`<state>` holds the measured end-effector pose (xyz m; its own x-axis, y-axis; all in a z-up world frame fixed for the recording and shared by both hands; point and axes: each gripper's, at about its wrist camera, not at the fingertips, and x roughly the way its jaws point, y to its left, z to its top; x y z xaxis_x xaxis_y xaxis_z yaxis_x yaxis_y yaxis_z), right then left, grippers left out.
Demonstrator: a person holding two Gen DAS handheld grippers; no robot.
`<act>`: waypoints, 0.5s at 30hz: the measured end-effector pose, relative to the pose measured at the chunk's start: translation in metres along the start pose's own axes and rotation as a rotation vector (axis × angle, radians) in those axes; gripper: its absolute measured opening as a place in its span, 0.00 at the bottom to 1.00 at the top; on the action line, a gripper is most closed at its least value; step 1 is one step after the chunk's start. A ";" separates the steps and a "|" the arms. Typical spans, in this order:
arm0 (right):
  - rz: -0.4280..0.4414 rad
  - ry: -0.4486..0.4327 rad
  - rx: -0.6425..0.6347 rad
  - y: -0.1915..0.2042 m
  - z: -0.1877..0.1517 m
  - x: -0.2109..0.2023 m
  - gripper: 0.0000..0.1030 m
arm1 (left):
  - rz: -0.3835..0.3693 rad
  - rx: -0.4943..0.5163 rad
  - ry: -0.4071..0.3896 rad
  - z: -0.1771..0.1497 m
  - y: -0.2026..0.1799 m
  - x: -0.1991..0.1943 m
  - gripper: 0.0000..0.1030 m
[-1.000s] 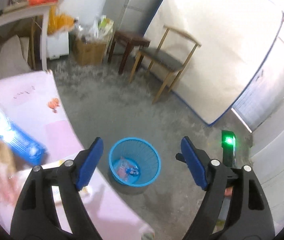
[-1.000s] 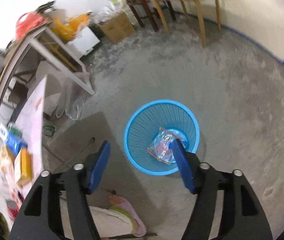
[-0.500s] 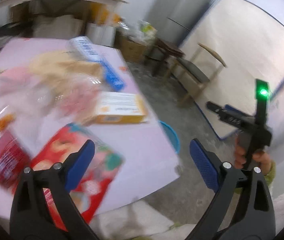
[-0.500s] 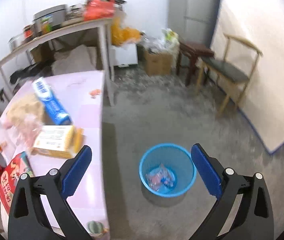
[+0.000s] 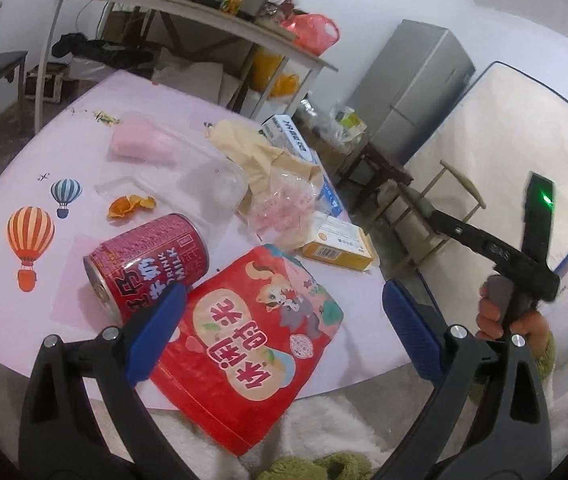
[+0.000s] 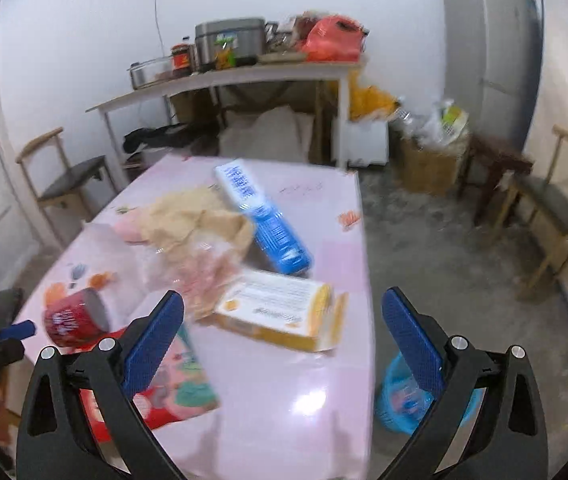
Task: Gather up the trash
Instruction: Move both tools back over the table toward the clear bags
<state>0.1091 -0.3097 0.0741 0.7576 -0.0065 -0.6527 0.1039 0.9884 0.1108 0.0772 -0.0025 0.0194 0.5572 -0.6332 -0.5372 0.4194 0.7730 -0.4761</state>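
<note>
Left wrist view: left gripper (image 5: 279,336) jaws spread wide, nothing held. Red snack bag (image 5: 255,344) lies flat on pink table (image 5: 11,312), between and under the jaws, long axis running from near edge toward far right. Red milk can (image 5: 147,260) on its side just beyond left pad, open end toward camera-left.

Right wrist view: right gripper (image 6: 281,340) released, empty. Yellow box (image 6: 279,312) flat between jaws, long axis left-right. Blue basket (image 6: 400,400) on floor behind right pad.

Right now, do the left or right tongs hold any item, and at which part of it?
Nothing is held. The left tongs stand wide open above the red snack bag, and the right tongs stand wide open above the yellow box.
</note>
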 end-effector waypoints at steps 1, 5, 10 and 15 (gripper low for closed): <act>0.033 0.023 0.019 0.000 0.001 0.006 0.94 | -0.015 0.018 -0.002 -0.002 0.001 -0.001 0.92; 0.140 0.100 0.111 -0.001 0.002 0.029 0.94 | -0.049 0.054 -0.007 -0.010 -0.001 -0.002 0.92; 0.248 0.162 0.252 -0.010 0.005 0.064 0.84 | -0.067 0.098 0.045 -0.018 -0.011 0.017 0.92; 0.304 0.224 0.349 -0.014 0.014 0.108 0.72 | -0.061 0.149 0.082 -0.021 -0.021 0.042 0.92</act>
<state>0.1986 -0.3261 0.0124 0.6340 0.3438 -0.6927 0.1383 0.8309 0.5390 0.0766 -0.0457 -0.0081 0.4698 -0.6757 -0.5681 0.5554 0.7265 -0.4048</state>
